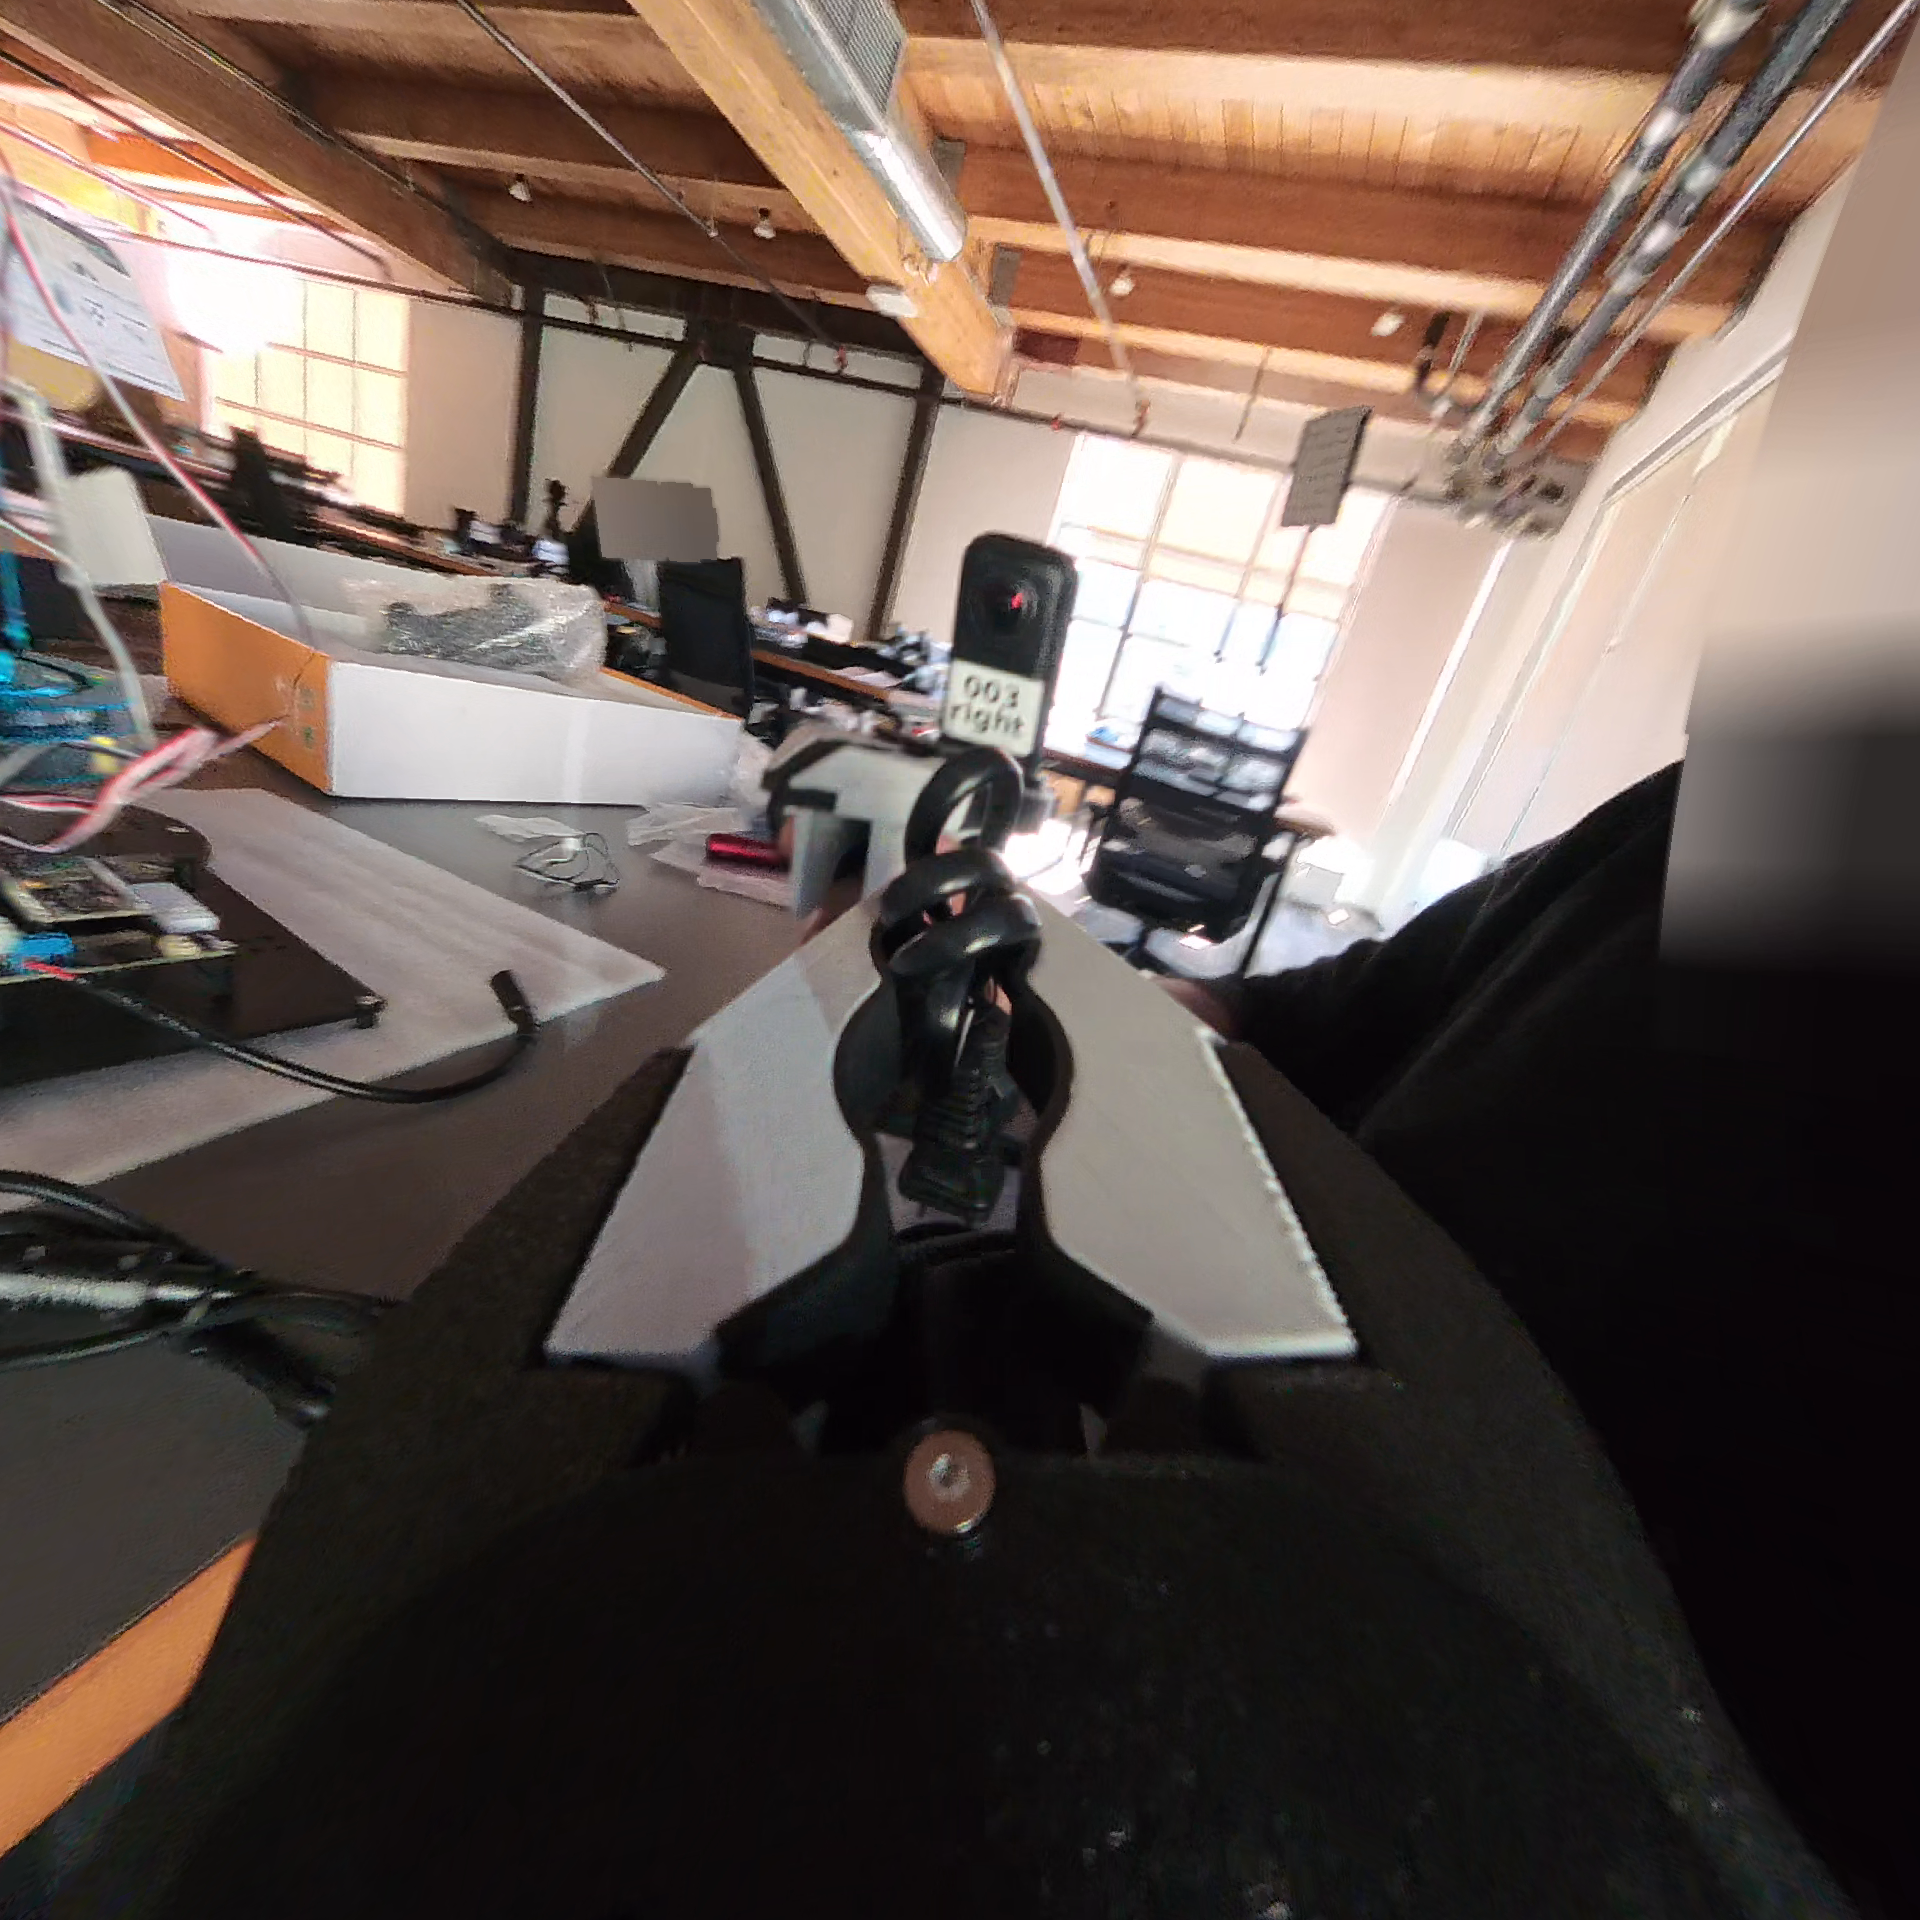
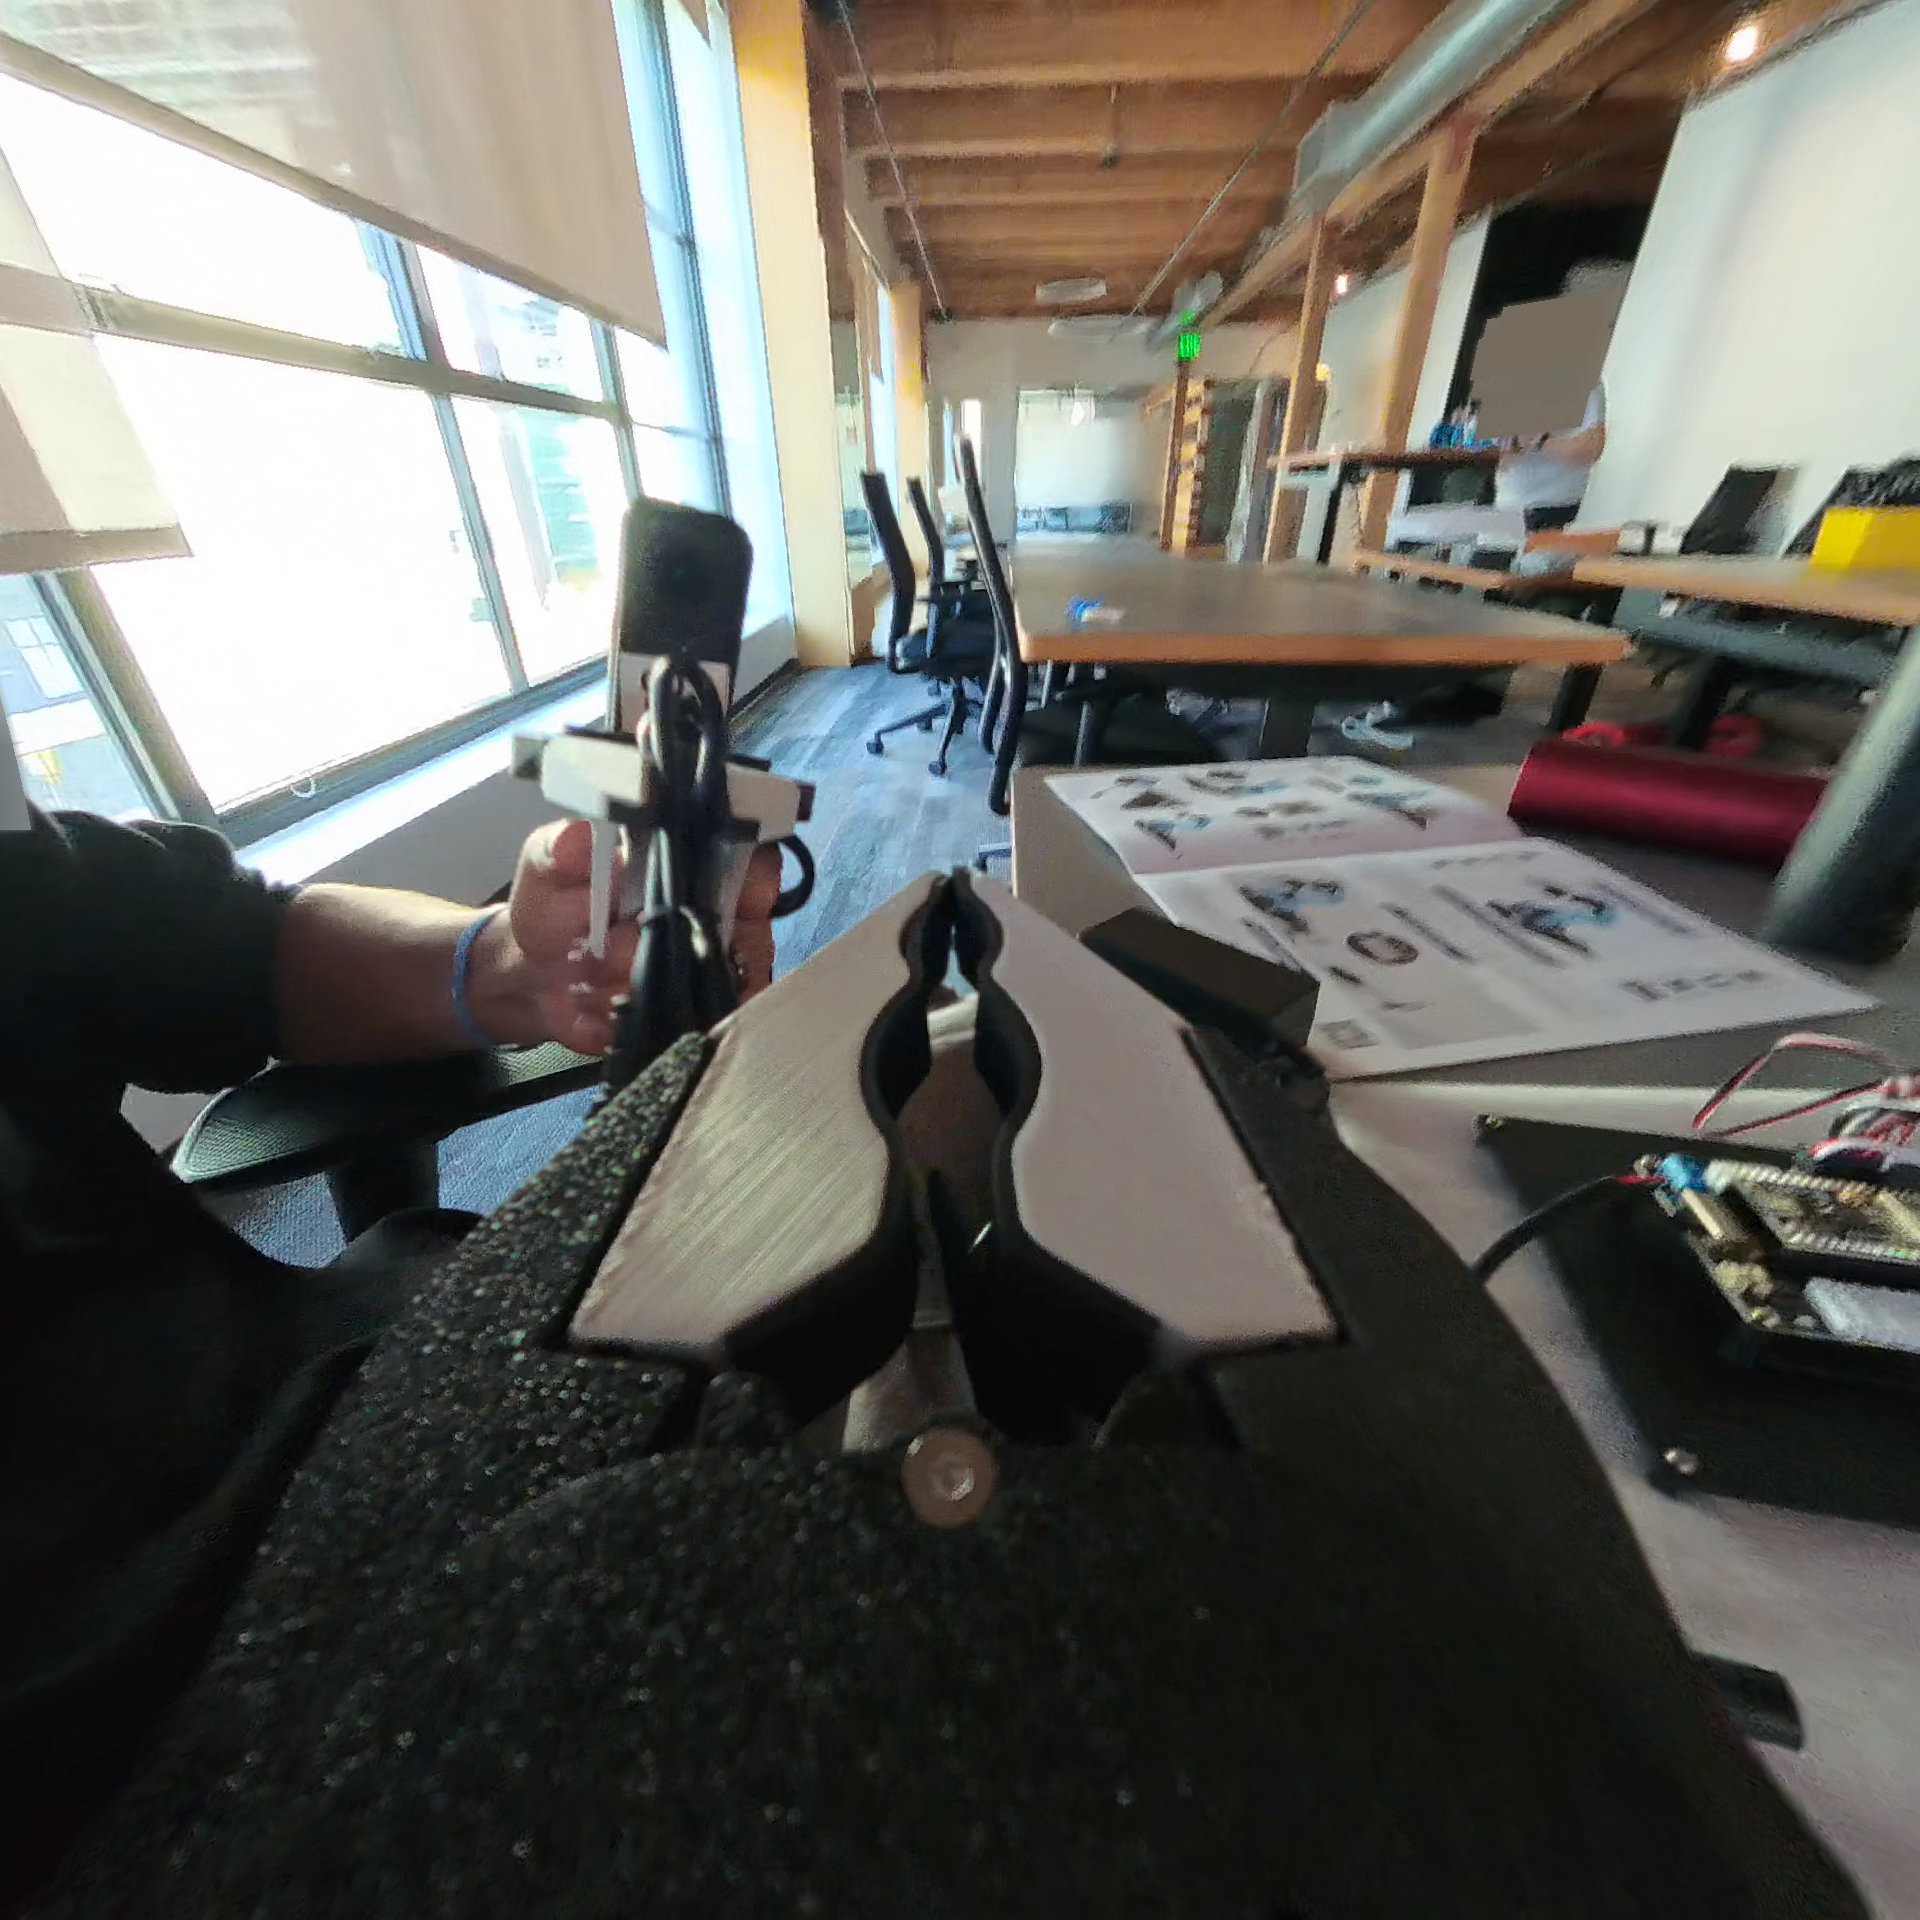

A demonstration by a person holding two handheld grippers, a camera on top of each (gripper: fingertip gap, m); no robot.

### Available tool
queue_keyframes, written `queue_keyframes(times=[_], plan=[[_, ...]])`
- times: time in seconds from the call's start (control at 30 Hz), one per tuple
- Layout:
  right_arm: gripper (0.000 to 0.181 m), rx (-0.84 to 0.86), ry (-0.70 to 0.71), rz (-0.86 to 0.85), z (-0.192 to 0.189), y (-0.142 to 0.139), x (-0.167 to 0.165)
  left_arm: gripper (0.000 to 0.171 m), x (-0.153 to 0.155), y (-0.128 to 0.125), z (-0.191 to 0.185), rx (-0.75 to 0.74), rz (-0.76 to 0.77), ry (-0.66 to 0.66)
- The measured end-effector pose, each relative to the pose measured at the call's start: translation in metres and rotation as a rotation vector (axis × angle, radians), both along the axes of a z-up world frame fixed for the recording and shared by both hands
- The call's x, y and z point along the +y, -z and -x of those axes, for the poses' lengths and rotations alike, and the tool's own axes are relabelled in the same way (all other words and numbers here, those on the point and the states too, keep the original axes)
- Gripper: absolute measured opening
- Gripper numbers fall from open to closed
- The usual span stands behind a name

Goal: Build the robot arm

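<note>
Cable (image 1: 951,1049), black and bundled in loops, sits pinched between the fingers of the left gripper (image 1: 956,935), its long axis running along the fingers, with a plug end hanging back toward the gripper's body and loops poking out past the tips. In the right wrist view the same bundle (image 2: 670,831) hangs upright in front of the left gripper, off to the left and a little ahead of the right gripper (image 2: 951,899), near but not touching it. The right gripper has its tips pressed together with nothing visible between them; only the hollow behind the tips stays open. Seen from the left wrist, the right gripper's camera (image 1: 1013,613) stands just beyond the cable loops, so the two tools face each other closely. A hand (image 2: 582,935) grips the left tool's handle. Farther out lie a grey desk (image 1: 436,1164), an orange-and-white box (image 1: 447,727), a circuit board with red and white wires (image 2: 1787,1216), printed sheets (image 2: 1455,914) and a small black block (image 2: 1195,966) just right of the right gripper's tips. Office chairs (image 2: 956,623) and long tables (image 2: 1299,613) fill the room behind
</note>
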State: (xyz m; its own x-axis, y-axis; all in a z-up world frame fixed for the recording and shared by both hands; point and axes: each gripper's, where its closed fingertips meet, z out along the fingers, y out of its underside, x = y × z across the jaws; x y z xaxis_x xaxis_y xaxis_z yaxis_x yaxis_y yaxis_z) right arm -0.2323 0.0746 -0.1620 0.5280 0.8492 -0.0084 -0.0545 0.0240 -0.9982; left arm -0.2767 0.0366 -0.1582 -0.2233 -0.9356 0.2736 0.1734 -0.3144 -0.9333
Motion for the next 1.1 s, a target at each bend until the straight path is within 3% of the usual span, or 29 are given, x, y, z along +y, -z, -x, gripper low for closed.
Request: queue_keyframes(times=[0.07, 0.2, 0.27, 0.3, 0.83, 1.1], plan=[[0.000, -0.015, -0.040, 0.014, -0.002, -0.002, -0.004, 0.011, 0.002, 0.002, -0.002, 0.023, -0.069, -0.054], [0.001, 0.008, -0.253, 0.166, 0.003, 0.003, -0.024, 0.011, 0.006, 0.001, 0.001, 0.018, -0.101, -0.085], [0.023, 0.019, -0.317, 0.240, 0.004, 0.006, -0.029, 0.012, 0.007, 0.002, 0.001, 0.036, -0.149, -0.118], [0.019, 0.011, -0.341, 0.234, 0.004, 0.007, -0.033, 0.012, 0.006, 0.002, 0.001, 0.040, -0.163, -0.123], [0.000, -0.067, -0.273, 0.172, 0.011, 0.013, -0.029, 0.012, 0.004, 0.005, -0.001, 0.051, -0.165, -0.106], [0.000, -0.080, -0.258, 0.110, 0.017, 0.005, -0.035, 0.011, 0.000, 0.021, -0.010, 0.133, -0.269, -0.130]])
